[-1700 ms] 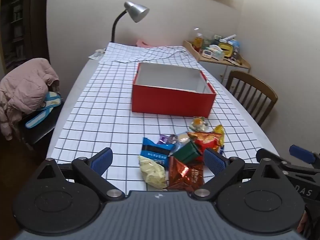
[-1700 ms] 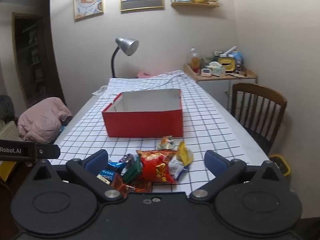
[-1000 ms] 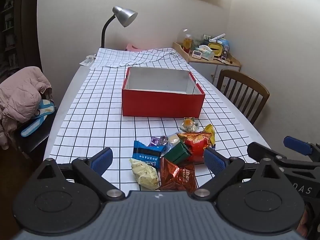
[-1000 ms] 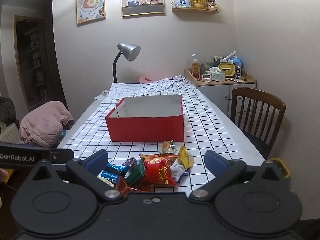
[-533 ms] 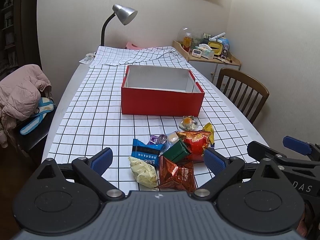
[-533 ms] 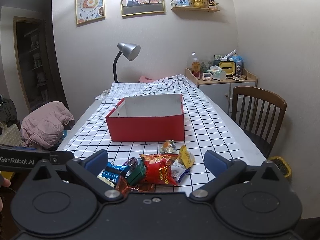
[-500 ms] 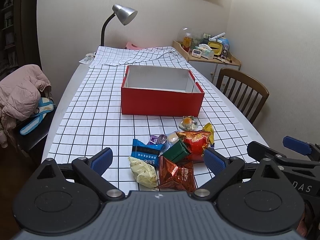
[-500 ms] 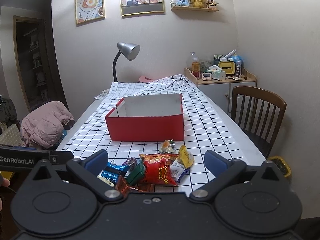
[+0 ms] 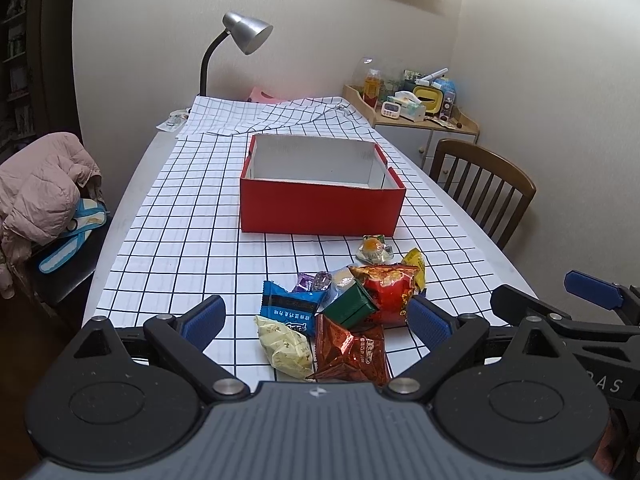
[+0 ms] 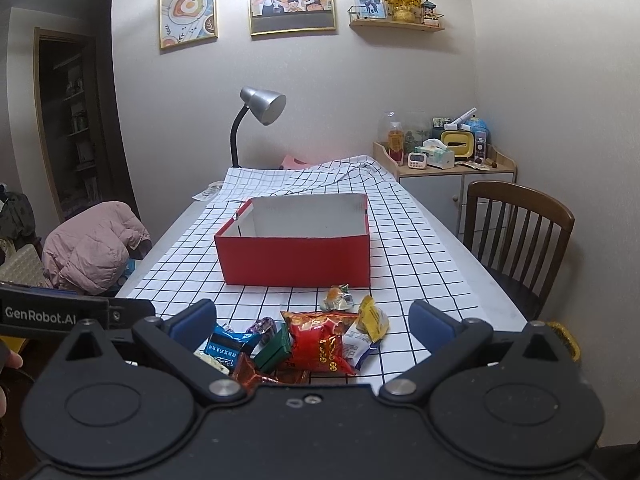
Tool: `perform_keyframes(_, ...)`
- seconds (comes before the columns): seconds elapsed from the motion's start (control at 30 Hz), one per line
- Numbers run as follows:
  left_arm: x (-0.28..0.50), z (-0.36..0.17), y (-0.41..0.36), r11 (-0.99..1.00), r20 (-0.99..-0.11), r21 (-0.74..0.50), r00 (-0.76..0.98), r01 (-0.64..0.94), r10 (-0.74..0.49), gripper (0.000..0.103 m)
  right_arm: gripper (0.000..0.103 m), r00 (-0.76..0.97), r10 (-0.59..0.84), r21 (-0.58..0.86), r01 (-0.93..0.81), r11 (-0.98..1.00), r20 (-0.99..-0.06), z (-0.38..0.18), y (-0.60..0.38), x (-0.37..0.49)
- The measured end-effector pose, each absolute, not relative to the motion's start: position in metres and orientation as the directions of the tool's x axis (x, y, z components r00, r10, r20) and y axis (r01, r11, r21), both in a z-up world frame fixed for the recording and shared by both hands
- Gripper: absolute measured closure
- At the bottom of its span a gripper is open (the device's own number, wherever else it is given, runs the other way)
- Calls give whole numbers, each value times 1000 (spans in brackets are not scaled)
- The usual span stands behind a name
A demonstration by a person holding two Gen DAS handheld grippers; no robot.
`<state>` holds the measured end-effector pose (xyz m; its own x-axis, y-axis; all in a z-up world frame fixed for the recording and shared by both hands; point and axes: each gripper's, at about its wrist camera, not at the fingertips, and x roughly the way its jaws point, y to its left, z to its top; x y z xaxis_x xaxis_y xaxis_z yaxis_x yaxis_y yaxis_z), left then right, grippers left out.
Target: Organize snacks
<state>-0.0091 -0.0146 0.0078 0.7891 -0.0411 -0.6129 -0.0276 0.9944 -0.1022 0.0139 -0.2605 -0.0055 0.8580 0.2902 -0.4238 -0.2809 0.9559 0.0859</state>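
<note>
I hold my left gripper wide open over the near end of the table, and it has nothing in it. My right gripper is wide open too, and it also holds nothing. Both hang above a little pile of snacks on the checked cloth. In the pile I see a blue packet on the left, a pale yellow packet nearest to me, and a shiny brown-red packet just beside it. A small green box leans on a red bag, and a yellow packet pokes out at the right of the red bag. A small clear-wrapped treat with an orange middle lies a bit farther away, between the pile and the red box. The red box sits open in the middle of the table, and I can see no snacks in the part of it that shows. Far behind it stands a grey lamp. A brown chair is at the right side, and a pink coat lies on a seat at the left.
</note>
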Motion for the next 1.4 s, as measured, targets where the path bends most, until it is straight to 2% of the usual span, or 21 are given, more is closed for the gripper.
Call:
perform_keyframes(0.37,-11,8,-16,995,-609,-102,791,-18,-49,5,0,847,294,118,-270,956,-442,-10,-266,15)
perform_keyframes(0.9,-11,8,-14,994,-611,-111,790,-15,-56,5,0,853,291,93,-279,956,-433,-10,-263,12)
perform_keyframes(1.1,-3,-1,-11,991,-641,-131,765,-28,-63,5,1,835,318,66,-324,944,-449,-14,-258,16)
perform_keyframes(1.4,26,-19,2,988,-696,-132,717,-74,-40,5,1,765,380,86,-396,914,-519,-37,-252,46)
